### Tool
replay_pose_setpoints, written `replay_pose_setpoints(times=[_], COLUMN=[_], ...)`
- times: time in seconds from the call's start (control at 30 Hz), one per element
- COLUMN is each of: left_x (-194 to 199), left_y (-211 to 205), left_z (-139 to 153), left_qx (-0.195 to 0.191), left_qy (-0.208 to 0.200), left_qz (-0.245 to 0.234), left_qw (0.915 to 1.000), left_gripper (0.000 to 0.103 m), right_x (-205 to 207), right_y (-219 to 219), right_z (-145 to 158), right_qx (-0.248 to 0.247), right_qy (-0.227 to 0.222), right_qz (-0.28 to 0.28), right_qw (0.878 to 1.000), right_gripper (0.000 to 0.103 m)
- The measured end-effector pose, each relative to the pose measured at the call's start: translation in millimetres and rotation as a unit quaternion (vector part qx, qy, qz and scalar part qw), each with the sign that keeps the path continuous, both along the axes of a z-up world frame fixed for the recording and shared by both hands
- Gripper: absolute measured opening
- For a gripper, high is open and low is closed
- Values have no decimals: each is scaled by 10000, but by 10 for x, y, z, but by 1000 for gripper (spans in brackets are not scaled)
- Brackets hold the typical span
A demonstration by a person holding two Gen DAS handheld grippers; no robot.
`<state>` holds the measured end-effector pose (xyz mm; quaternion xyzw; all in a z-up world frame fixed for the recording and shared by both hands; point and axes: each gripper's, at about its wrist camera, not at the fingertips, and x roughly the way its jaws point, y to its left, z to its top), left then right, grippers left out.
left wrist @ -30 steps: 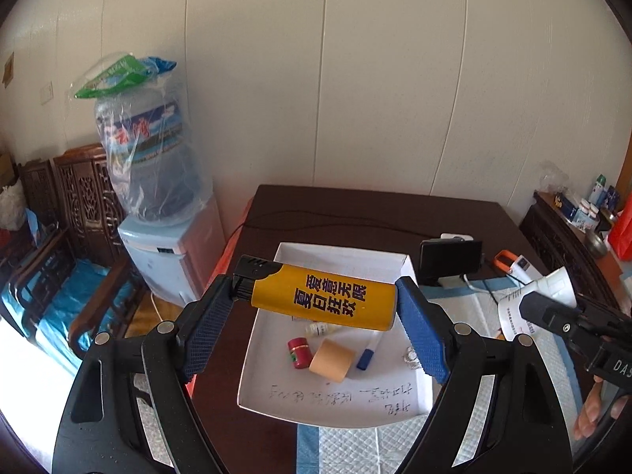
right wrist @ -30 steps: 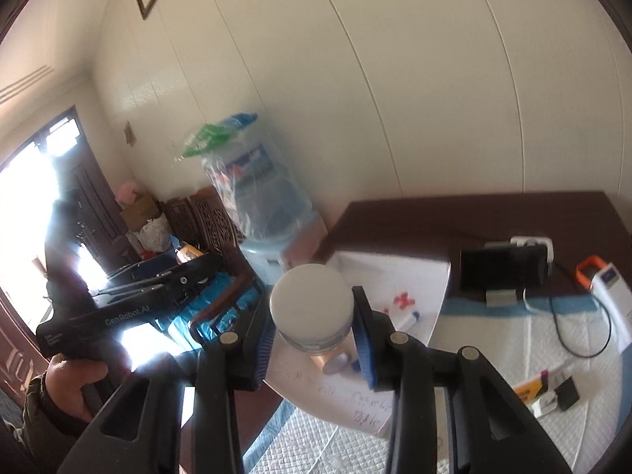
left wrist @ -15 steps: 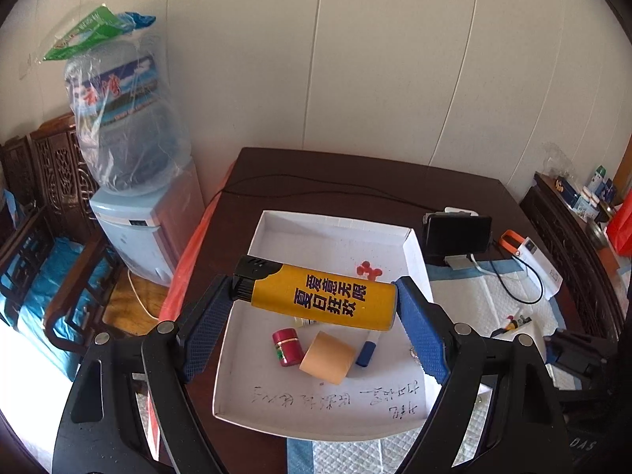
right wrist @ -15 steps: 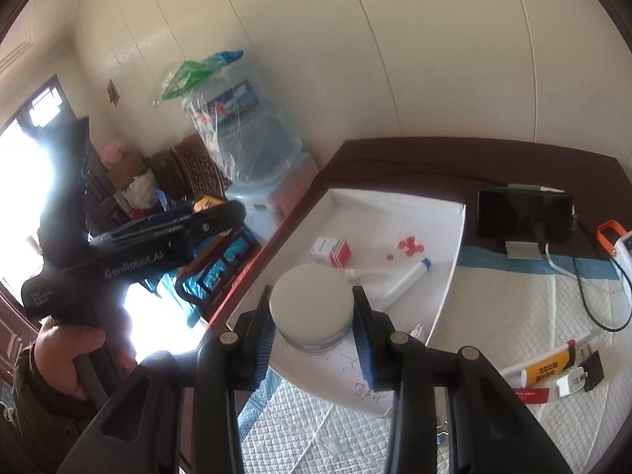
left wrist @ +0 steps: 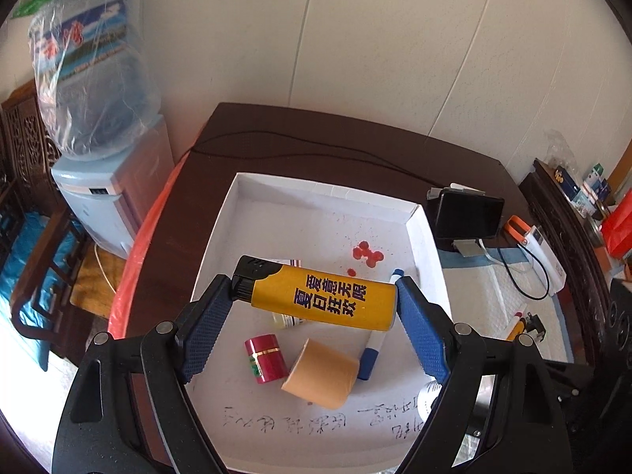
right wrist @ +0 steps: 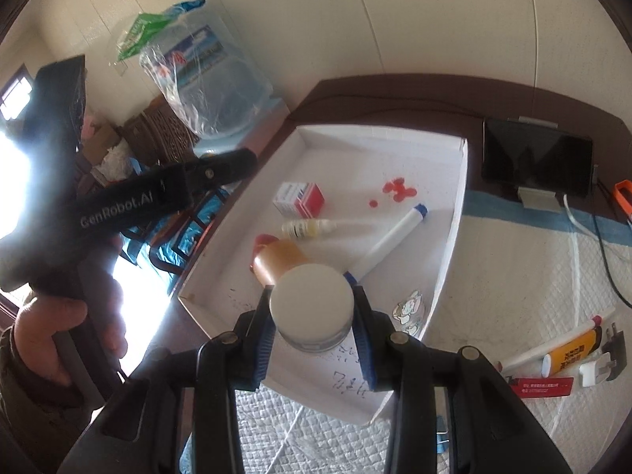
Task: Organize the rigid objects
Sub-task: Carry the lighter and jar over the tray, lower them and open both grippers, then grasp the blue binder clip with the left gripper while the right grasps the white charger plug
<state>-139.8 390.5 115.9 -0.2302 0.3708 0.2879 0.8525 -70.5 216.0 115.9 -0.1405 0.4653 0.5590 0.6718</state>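
The dark wooden table (left wrist: 324, 130) fills more of both views than it did a second ago, and the wall behind takes up less: both cameras now look down more steeply. The white quilted mat (right wrist: 513, 276) covers the table's right part, where a yellow lighter (right wrist: 568, 351), a plug and a red packet lie near the right edge.

The white tray (left wrist: 316, 197) sits along the table's left edge and is larger in frame than before; more of its floor shows, with red spots (left wrist: 367, 252) toward its far right corner and handwriting along its near edge.

The left gripper (left wrist: 316, 296) hangs above the tray's middle, its blue pads pressed on the two ends of the big yellow lighter (left wrist: 324, 300), which lies crosswise, black cap to the left, exactly as it was held earlier. The right gripper (right wrist: 312, 312) is clamped on the white-lidded jar (right wrist: 312, 304), lid up; a second ago the jar hung off the tray's left edge, and now it is above the tray's near end.

On the tray floor: a white marker (right wrist: 391, 237) with blue cap, a tan tape roll (left wrist: 320, 371) near the front, a red-and-white box (right wrist: 300, 197), a small dropper bottle (right wrist: 308, 229), and a red cap (left wrist: 264, 359) just beside the roll. A cartoon sticker (right wrist: 409, 312) lies by the tray's right wall.
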Motion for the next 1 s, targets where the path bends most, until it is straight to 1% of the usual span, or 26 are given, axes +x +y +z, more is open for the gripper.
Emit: replay_pose_setpoints(times=[0.13,0.2,0.27,0.33,0.37,0.4,0.43,0.47,0.5,0.63,0.67,0.7,1.0], left_x=[48,73,88,91,87,80,64,46,32,-39,-61,-79,-183], left_y=[133,150,156,156,151,152,160,175,185,195,183,171,-105], left_z=[-160,-223,-254,-250,-237,-226,-216,-207,-202,-139,-107,-78,248], left_qx=[-182,-214,-202,-112,-34,-2,18,25,29,78,95,113,387], left_qy=[85,143,110,53,31,16,-3,-18,-18,-23,-50,-75,-212], left_qz=[62,49,27,38,73,108,157,221,262,396,426,441,345], left_qw=[9998,9997,9997,9999,10000,9999,9999,9998,9997,9992,9990,9989,9984], left_gripper=[84,84,85,94,98,103,103,103,103,103,103,103,103], right_x=[23,45,51,42,40,39,36,33,26,-18,-19,-27,-98], right_y=[81,111,131,149,151,149,141,129,118,71,62,40,-138], right_z=[-114,-161,-191,-207,-213,-217,-213,-200,-184,-122,-110,-91,131], right_qx=[-139,-207,-256,-307,-335,-346,-332,-293,-257,-176,-162,-135,145], right_qy=[-8,-15,-50,-67,-85,-115,-145,-171,-228,-442,-478,-523,-719], right_qz=[5,-12,-20,-6,-15,-32,-47,-59,-66,-82,-96,-116,-265], right_qw=[9999,9998,9997,9995,9994,9993,9993,9994,9994,9988,9987,9985,9970], right_gripper=[36,36,36,37,46,65,76,91,93,94,96,103,103])
